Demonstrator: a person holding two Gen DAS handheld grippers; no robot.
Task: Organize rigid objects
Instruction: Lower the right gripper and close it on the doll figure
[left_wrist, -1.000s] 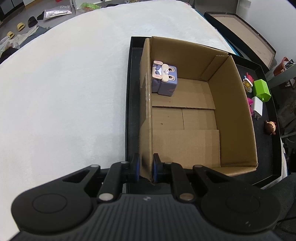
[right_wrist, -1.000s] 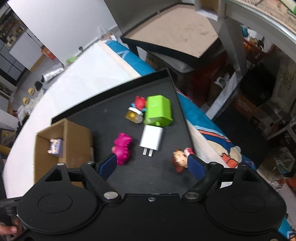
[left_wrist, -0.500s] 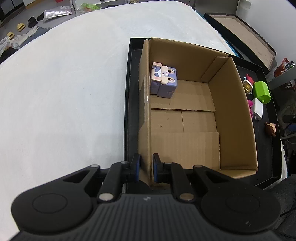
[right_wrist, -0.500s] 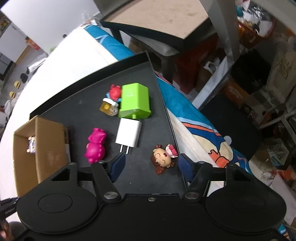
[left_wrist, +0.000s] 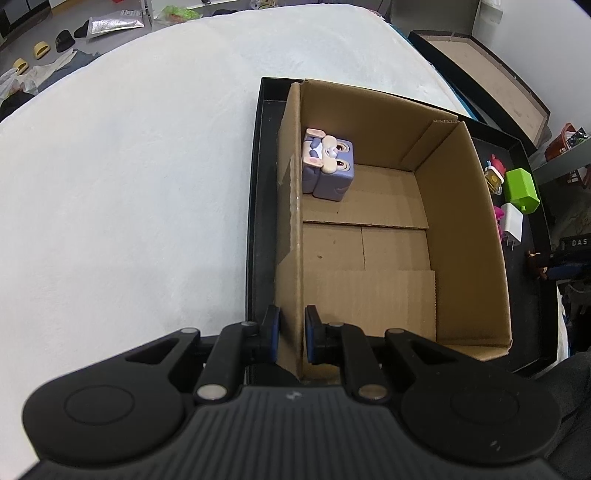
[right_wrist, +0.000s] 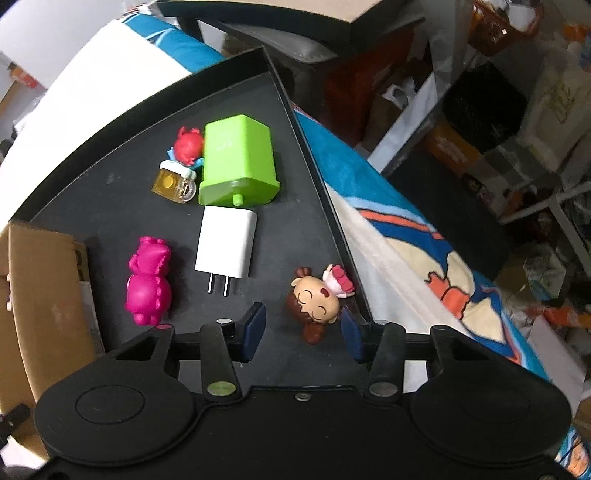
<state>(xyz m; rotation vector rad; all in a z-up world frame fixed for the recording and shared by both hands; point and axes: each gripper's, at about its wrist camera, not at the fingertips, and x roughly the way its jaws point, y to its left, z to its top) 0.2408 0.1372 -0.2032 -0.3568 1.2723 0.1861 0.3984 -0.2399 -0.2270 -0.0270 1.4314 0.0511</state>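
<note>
My left gripper (left_wrist: 291, 332) is shut on the near left wall of an open cardboard box (left_wrist: 469, 236) that stands in a black tray (left_wrist: 255, 221). A purple cube toy with a cartoon face (left_wrist: 328, 166) lies in the box's far left corner. My right gripper (right_wrist: 303, 332) is open, low over the tray (right_wrist: 110, 199), with a brown-haired doll figure (right_wrist: 317, 299) between its fingertips, untouched. Ahead lie a white charger (right_wrist: 227, 245), a pink toy (right_wrist: 149, 280), a green block (right_wrist: 238, 162), a red figure (right_wrist: 188, 146) and a small amber bottle (right_wrist: 171, 182).
The tray sits on a white padded surface (left_wrist: 129, 184). Its right rim (right_wrist: 317, 173) runs close beside the doll, with a patterned blue cloth (right_wrist: 424, 258) beyond. The box corner (right_wrist: 40, 295) stands left of the pink toy. Cluttered floor and shelves lie off to the right.
My right gripper has come down and forward toward the tray, so the doll now lies between its open fingers. The left gripper keeps its hold on the box wall, nearly still.
</note>
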